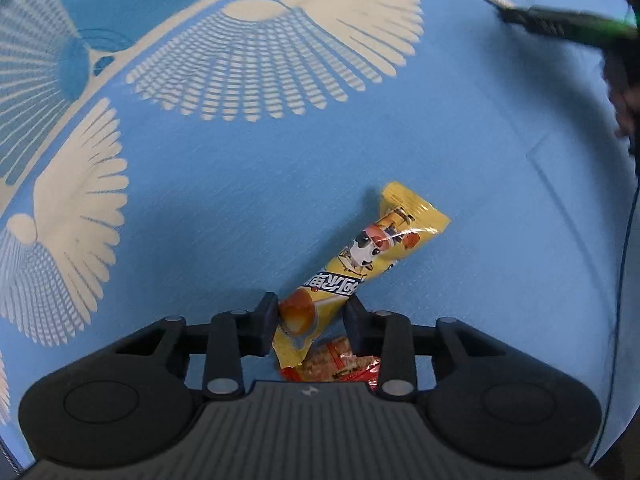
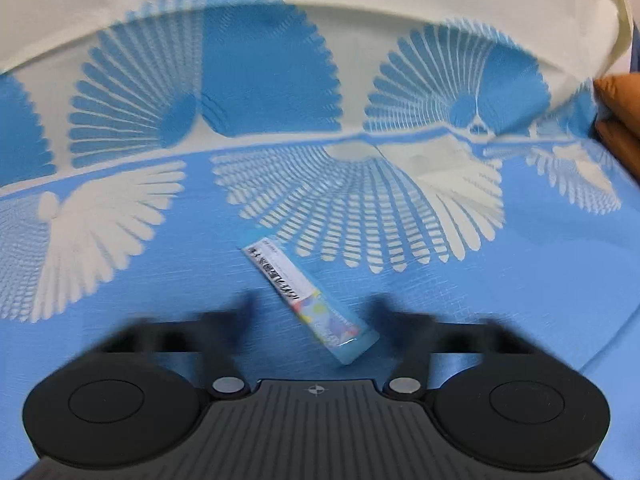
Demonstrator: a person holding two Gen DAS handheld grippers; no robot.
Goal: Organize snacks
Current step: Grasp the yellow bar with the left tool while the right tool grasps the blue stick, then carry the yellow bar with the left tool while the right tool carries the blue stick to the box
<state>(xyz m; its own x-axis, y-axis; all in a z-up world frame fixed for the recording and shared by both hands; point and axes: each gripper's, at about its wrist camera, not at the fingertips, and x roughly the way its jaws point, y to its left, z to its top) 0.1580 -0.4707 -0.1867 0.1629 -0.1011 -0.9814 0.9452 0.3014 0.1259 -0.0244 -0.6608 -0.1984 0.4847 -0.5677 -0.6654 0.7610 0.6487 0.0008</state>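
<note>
Fingers point(image 1: 269, 312) of the left gripper point(image 1: 313, 322) clamped across the lower end of the yellow snack stick point(image 1: 362, 260), a slim crinkly foil sachet, light and soft, best pinched near its end seal; a red wrapper point(image 1: 336, 366) lies just beneath it. Both rest on the blue fan-patterned cloth point(image 1: 248, 184), woven, matte. Right gripper point(image 2: 316, 316), blurred, fingers apart and touching nothing, straddles the lower end of a pale-blue flat sachet point(image 2: 304, 292), glossy, slippery, lying mid-cloth.

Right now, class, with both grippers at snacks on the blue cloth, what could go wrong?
1. The left gripper grips the yellow pack near one end; it may swing or slip.
2. A red pack lies under it and could get dragged.
3. The right gripper is blurred over the blue pack; it may miss.
</note>
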